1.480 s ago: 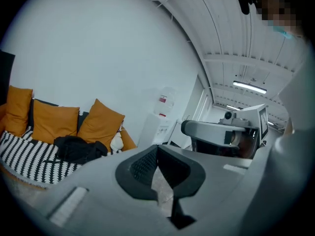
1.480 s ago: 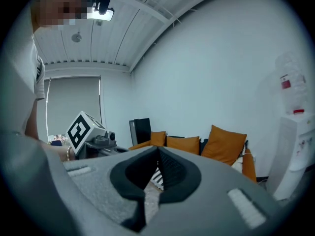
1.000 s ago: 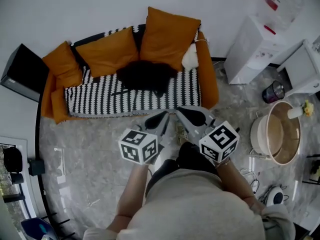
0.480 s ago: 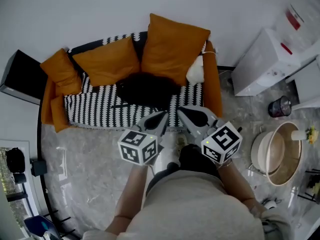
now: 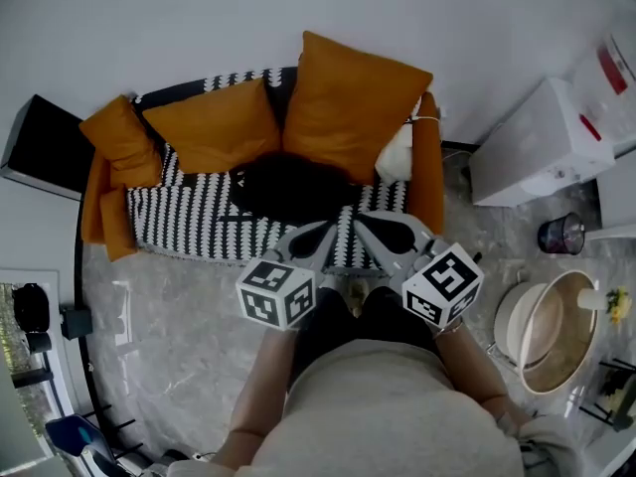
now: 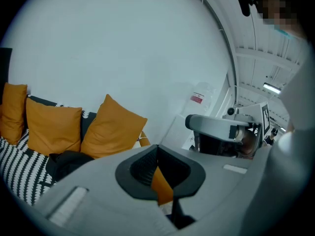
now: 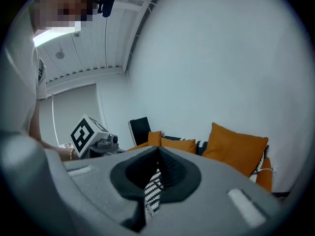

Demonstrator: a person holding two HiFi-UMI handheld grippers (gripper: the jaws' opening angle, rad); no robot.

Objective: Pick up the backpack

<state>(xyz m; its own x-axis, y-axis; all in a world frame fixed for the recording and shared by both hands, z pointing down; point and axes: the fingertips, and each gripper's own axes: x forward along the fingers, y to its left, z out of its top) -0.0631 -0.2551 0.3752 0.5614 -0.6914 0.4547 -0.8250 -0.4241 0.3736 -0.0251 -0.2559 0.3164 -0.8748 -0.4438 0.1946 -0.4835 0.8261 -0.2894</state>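
Head view is looking steeply down on a person (image 5: pixel 397 405) at the bottom edge, both forearms reaching forward over a grey marbled floor (image 5: pixel 169 336). Each hand is carrying a gripper with a marker cube, the left cube (image 5: pixel 276 291) and the right cube (image 5: pixel 442 284) sitting side by side, well apart. Ahead of them, the left claw (image 5: pixel 328 229) is pressed together and is pinching nothing; the left gripper view is showing only a thin slit between its pads, with orange upholstery beyond. The right claw (image 5: pixel 360 219) is likewise pressed together and empty, its own view showing a sliver of striped fabric through the slit. Both tips are pointing at the front edge of a sofa (image 5: pixel 427 182) and are sitting near each other, apart from the task item. Beyond them, a black-and-white striped cover (image 5: pixel 194 225) is lying over the seat, and the backpack (image 5: pixel 293 185), a black slumped mass, is resting on it near the middle, against the back cushions. Three orange cushions (image 5: pixel 353 107) are leaning along the backrest, and a white soft item (image 5: pixel 395 155) is lying at the right end. Farther off, a black panel (image 5: pixel 45 147) is standing at the left, a white cabinet (image 5: pixel 547 142) at the right, and a pale wall (image 5: pixel 199 18) is closing the scene.
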